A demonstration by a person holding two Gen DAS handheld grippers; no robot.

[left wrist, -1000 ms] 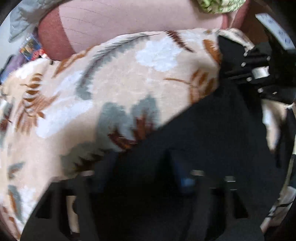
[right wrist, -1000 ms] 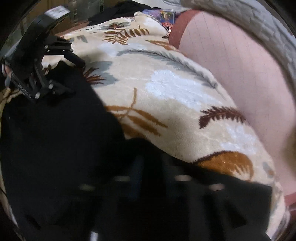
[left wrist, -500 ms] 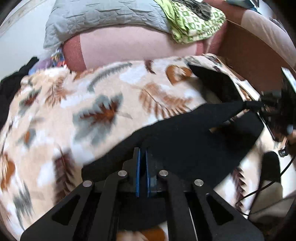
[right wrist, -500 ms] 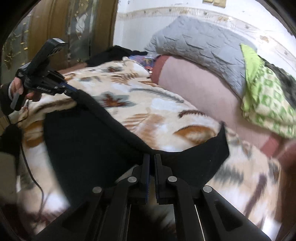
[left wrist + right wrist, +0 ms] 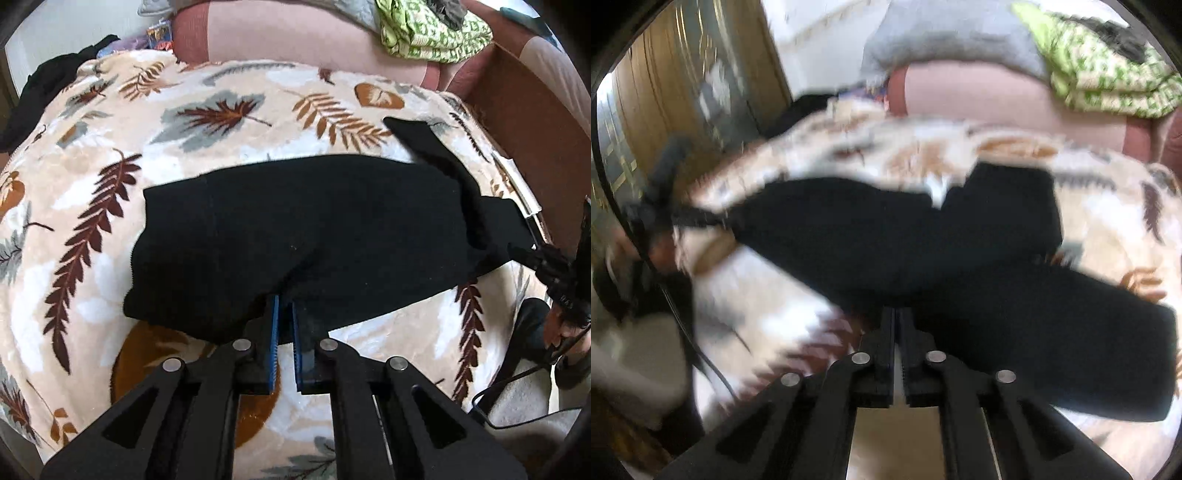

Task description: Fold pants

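Your left gripper (image 5: 283, 306) is clenched on the near edge of the black pants (image 5: 295, 229); a fold of the dark cloth sits between its blue pads (image 5: 274, 332). Your right gripper (image 5: 897, 317) has its jaws almost together on the near edge of the same pants (image 5: 923, 251). These jaws have just been opening a little, but the picture is blurred and the cloth seems to stay between them. The pants lie across the leaf-patterned blanket (image 5: 92, 184) on the bed, along its near edge, with one flap turned toward the far right corner. A green patterned cloth (image 5: 432, 33) lies at the far edge.
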